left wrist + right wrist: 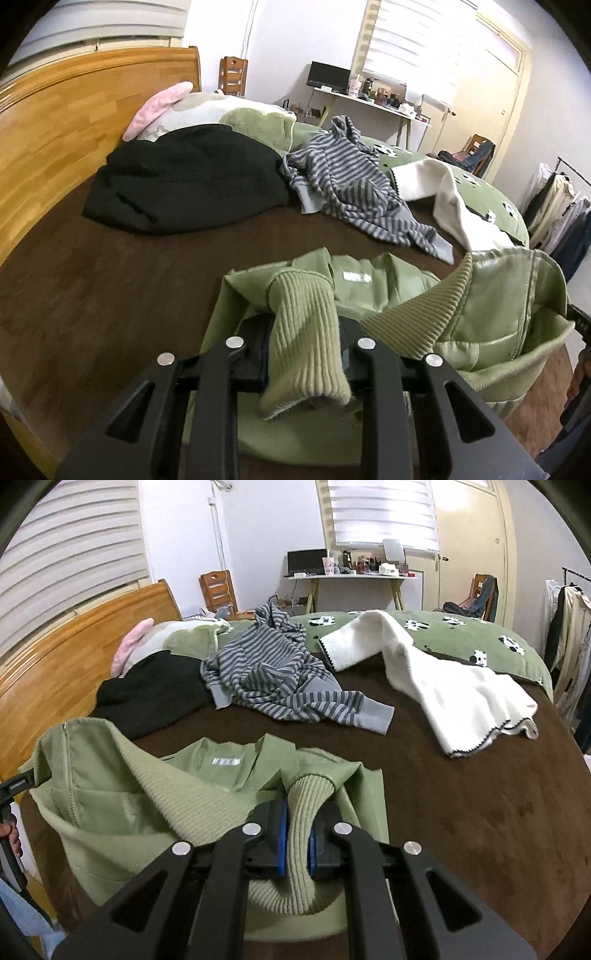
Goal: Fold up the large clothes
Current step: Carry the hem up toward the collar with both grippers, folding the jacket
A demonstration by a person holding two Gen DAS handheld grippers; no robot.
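A light green jacket [388,284] with ribbed cuffs and hem lies on the brown bed cover [110,280], lining and neck label up. My left gripper [304,332] is shut on one ribbed green cuff [306,325], which hangs over its jaws. In the right wrist view the jacket [147,805] lies at lower left, and my right gripper [299,827] is shut on the other ribbed cuff [301,834] between its blue pads. Both cuffs are held just above the jacket's body.
A black garment [184,181], a grey striped top [343,188] and a white garment [443,686] lie further back on the bed. Pillows [207,110] and a wooden headboard [55,122] stand at the left. A green cow-print blanket [443,635], a desk [351,576] and a clothes rack [569,627] are beyond.
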